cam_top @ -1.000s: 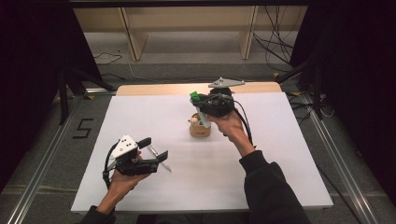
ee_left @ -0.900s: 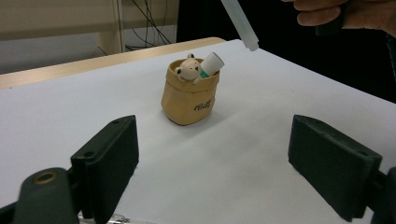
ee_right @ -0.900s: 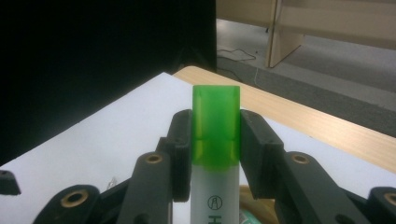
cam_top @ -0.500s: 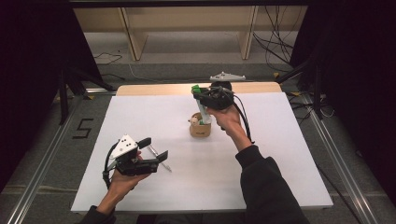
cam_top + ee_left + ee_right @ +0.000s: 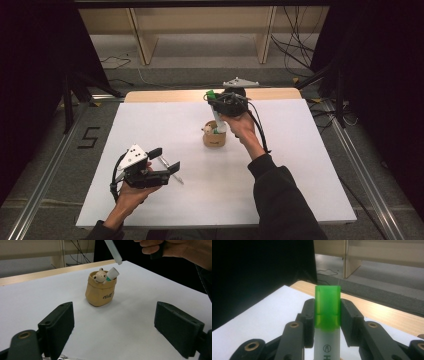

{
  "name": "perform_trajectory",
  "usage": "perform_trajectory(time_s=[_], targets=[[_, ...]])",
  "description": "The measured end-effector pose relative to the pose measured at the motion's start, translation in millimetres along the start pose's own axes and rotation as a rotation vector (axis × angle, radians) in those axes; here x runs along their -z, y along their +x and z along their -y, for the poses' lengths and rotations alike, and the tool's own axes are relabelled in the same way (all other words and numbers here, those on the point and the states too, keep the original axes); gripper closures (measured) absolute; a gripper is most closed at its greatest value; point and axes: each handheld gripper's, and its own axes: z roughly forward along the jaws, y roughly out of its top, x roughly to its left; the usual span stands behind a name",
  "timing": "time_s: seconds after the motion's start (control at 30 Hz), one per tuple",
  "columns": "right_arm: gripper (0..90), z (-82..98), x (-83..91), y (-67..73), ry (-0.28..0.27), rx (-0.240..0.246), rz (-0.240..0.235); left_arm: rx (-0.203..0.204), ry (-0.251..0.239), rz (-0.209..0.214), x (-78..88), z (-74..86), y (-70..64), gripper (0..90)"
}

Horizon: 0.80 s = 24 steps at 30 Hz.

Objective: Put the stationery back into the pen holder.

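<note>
Rightward and a touch farther goes the right hand since the earlier frame, carrying its marker up over the holder, while the left hand has kept its place. On the near left of the white table (image 5: 310,165) the left gripper (image 5: 166,161) sits low in the person's hand, jaws released and spread wide with nothing between them; a thin pen (image 5: 169,167) lies on the table just under them (silver-looking, too small to read further). Over to the middle now: the tan bag-shaped holder (image 5: 99,291) stands upright, a little bear figure (image 5: 99,277) at its rim and a white-ended marker with a green band (image 5: 112,273) leaning inside beside it. Above it hangs the highlighter (image 5: 327,315), green cap up, pale barrel pointing down, its lower tip (image 5: 117,258) just above the holder's mouth and apart from it. On the right, the right gripper (image 5: 327,315) has its jaws clenched on that highlighter, pads pressing either side at the cap's lower end.
</note>
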Motion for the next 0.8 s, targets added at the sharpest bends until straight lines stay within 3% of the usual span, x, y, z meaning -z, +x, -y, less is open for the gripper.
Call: perform_trajectory(time_s=[0.8], targets=[[67.2,11.0,-34.8,-8.3,0.002,-0.027,0.049,-0.008,0.003,0.009,-0.2,0.0,-1.0,15.8]])
